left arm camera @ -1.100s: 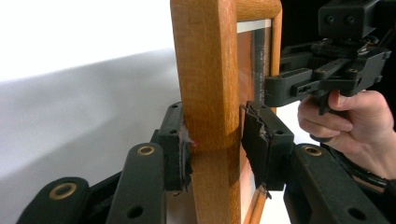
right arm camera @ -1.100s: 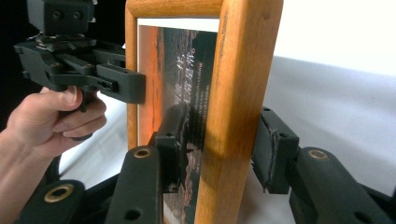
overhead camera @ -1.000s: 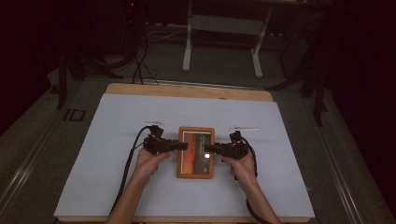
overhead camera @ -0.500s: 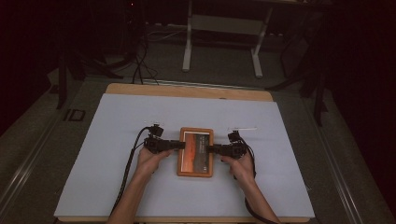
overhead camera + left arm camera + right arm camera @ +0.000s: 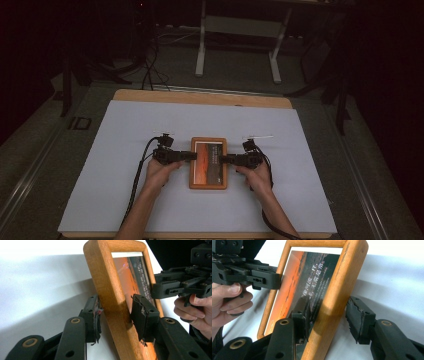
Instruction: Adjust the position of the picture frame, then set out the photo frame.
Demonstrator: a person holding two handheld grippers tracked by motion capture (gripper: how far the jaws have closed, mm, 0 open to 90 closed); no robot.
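Two grippers meet a wooden picture frame from its opposite long sides, low in the middle of the high view.

In the left gripper view, the left gripper (image 5: pixel 115 317) straddles the near rail of the wooden picture frame (image 5: pixel 110 290); one pad presses the glass side, the other stands a little off the back, so the jaws are apart around the rail. In the right gripper view, the right gripper (image 5: pixel 329 317) likewise brackets the opposite rail, with a visible gap at the outer pad. The frame, holding an orange print with pale writing, sits on the white sheet (image 5: pixel 125 130) over the table (image 5: pixel 200 97), between both hands, centre-bottom in the high view.
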